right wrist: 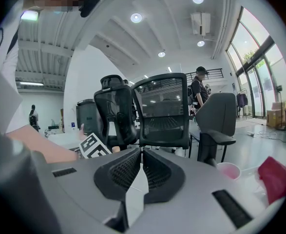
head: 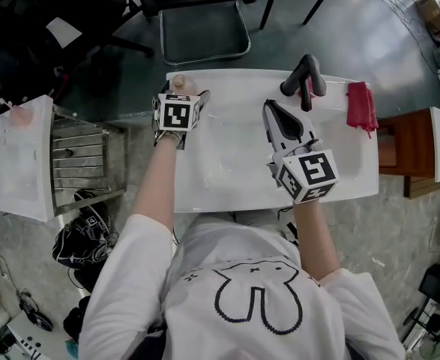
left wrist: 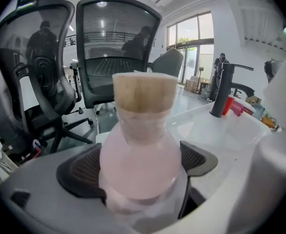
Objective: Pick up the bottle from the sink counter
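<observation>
A small clear bottle of pink liquid [left wrist: 138, 160] with a tan cap [left wrist: 143, 90] stands upright between the pads of my left gripper [left wrist: 138, 167], which is shut on its body. In the head view the bottle [head: 183, 84] shows at the far left corner of the white sink counter [head: 227, 175], just beyond the left gripper [head: 181, 96]. My right gripper [head: 283, 122] hovers over the sink basin near the black faucet [head: 303, 79]. In the right gripper view its pads [right wrist: 142, 167] meet with nothing between them.
A red cloth [head: 361, 105] lies at the counter's far right corner. A pink cup [right wrist: 227, 170] sits by the faucet. A metal rack [head: 81, 160] and white tray [head: 13, 160] stand to the left; office chairs [head: 197, 6] stand beyond the sink.
</observation>
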Demonstrator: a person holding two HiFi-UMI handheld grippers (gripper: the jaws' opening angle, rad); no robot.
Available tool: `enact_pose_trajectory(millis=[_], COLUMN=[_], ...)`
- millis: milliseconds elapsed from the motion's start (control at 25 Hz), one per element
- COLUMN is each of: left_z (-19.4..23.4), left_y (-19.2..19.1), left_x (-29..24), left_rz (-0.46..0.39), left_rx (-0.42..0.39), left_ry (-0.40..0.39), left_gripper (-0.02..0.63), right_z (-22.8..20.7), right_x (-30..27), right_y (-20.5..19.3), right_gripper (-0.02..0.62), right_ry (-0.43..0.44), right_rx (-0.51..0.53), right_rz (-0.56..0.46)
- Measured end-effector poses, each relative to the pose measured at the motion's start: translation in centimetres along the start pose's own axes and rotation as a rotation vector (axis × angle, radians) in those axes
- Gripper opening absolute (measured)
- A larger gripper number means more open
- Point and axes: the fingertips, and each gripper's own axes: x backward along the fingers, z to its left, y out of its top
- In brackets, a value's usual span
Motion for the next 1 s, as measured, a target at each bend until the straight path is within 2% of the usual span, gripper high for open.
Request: enact_pose_trajectory(millis=[160,200,240,720,1000], left_z=[0.3,0.4,0.5,0.1,-0.6], left_y=[0.2,0.2,0.2,0.4,1.3], left_x=[0.1,0.2,0.3,0.6,2.5], left_rz=[-0.012,-0.016,-0.018,-0.041,-0.072], left_rx=[0.004,0.004,0.002,-0.015,0.01], left_ry=[0.016,0.018,0.016,-0.002,-0.028], left_gripper=[0.489,0.464,0.405,0.4,0.4], right_z=[0.1,0.1,0.1,0.2,0.4], right_x=[0.0,0.1,0.1,0.8,1.0], right_y=[-0.2,-0.3,-0.3,-0.4,0.3], right_gripper=[0.037,0.037,0.037,0.037,0.037], right_ry=[-0.001,0.0,0.0,0.009,0.04], right_rx=[0.002,0.002,0.001,0.004,0.018], right_rz=[0.006,0.008,0.009,0.018,0.027])
